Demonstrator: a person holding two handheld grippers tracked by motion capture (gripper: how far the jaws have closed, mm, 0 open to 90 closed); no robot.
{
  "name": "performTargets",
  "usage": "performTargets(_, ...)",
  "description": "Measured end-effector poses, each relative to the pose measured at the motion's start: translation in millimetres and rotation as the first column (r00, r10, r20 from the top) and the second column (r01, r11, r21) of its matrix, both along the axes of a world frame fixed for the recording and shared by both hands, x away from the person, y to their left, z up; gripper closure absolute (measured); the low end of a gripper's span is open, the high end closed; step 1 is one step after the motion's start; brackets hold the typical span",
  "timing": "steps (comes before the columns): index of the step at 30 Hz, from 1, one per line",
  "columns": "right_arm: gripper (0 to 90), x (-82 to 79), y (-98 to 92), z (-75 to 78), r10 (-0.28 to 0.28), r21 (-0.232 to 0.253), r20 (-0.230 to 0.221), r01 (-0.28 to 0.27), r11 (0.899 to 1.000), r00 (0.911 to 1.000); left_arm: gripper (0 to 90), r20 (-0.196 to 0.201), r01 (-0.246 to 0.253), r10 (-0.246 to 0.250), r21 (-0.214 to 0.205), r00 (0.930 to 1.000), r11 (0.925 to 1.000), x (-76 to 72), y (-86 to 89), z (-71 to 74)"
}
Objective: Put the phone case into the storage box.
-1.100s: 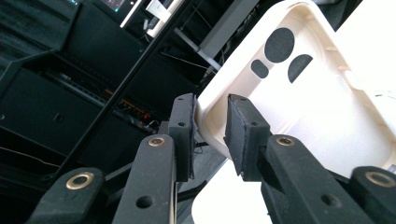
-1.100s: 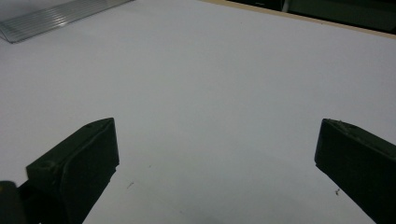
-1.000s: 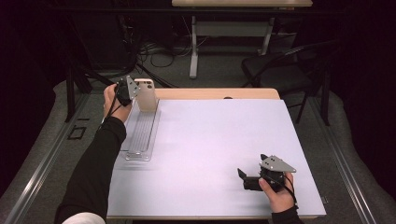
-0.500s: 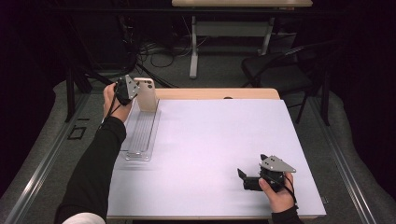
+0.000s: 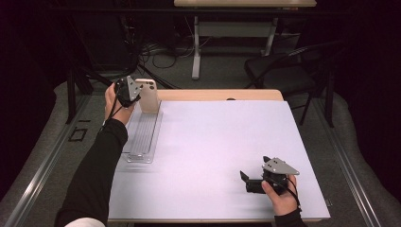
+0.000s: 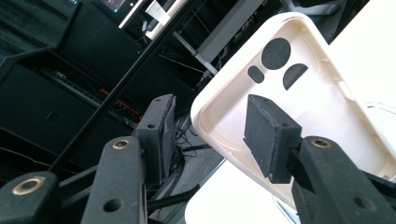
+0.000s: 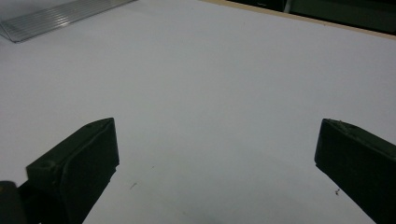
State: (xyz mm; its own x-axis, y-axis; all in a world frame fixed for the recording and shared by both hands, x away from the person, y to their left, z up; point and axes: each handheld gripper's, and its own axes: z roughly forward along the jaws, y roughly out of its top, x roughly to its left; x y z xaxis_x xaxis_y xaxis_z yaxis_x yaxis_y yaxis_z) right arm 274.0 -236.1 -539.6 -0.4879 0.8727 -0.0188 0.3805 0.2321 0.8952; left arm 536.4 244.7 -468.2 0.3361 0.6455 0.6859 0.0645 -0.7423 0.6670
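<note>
Cream phone case (image 5: 148, 94) stands upright in clear ridged rack (image 5: 142, 137).

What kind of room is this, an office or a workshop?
Probably a lab or recording workspace: a white-covered table under dark surroundings, tangled black cables on the grey floor, and a black office chair pushed aside.

Phone case (image 6: 299, 93) lower end behind claw pad
</note>
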Motion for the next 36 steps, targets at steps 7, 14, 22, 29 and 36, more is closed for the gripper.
performTargets(7, 0.0, 0.4, 1.1, 0.8, 0.004, 0.0, 0.007, -0.004, 1.0, 1.0, 46.2, -0.002, -0.016, 0.016, -0.012, 0.9999, 0.9998, -3.2, 3.3, 4.6)
performTargets(14, 0.0, 1.2, 1.9, 0.8, 0.009, -0.002, 0.009, -0.009, 1.0, 0.9999, 44.5, -0.054, -0.046, 0.045, -0.027, 0.9975, 0.9986, -7.9, 5.4, 6.9)
performTargets(22, 0.0, 2.4, 2.1, 0.8, 0.019, -0.008, 0.007, -0.019, 1.0, 0.9998, 44.5, -0.1, -0.071, 0.062, -0.086, 0.9931, 0.9938, -15.9, 8.1, 14.1)
performTargets(29, 0.0, 4.1, 1.9, 1.5, 0.022, -0.009, 0.005, -0.022, 1.0, 0.9997, 39.3, -0.141, -0.109, 0.088, -0.15, 0.9861, 0.9827, -22.2, 11.3, 22.3)
performTargets(36, 0.0, 7.2, 2.9, 1.7, 0.035, -0.015, 0.003, -0.035, 0.999, 0.9994, 35.4, -0.237, -0.121, 0.062, -0.24, 0.9695, 0.9633, -25.2, 16.4, 25.6)
